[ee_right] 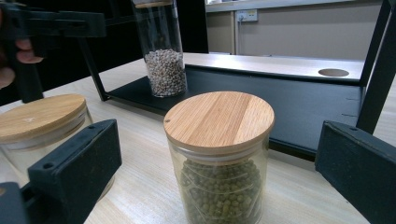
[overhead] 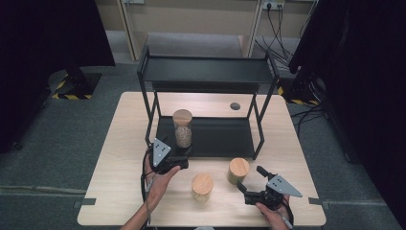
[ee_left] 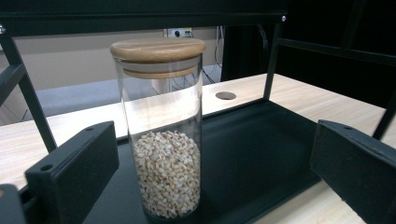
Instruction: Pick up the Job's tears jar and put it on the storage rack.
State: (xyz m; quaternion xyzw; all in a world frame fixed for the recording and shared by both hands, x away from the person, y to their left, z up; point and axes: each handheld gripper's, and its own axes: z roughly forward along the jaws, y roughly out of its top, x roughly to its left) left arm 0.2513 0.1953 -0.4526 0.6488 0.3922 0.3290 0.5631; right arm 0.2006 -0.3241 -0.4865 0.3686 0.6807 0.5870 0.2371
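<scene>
Currently the tall grain jar [ee_left: 159, 135] stands upright on the rack's lower shelf [overhead: 225, 139], at 12 o'clock from the spread, empty left gripper [ee_left: 210, 172], while the unclenched right gripper [ee_right: 215, 177] brackets the green-bean jar [ee_right: 218, 158] without contact, presumably for pickup.

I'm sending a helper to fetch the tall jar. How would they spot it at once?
Find the black two-tier rack on the wooden table. On the left of its lower shelf stands the tall jar, part-filled with pale grains. The two jars out on the tabletop are shorter; it alone stands on the rack.
</scene>
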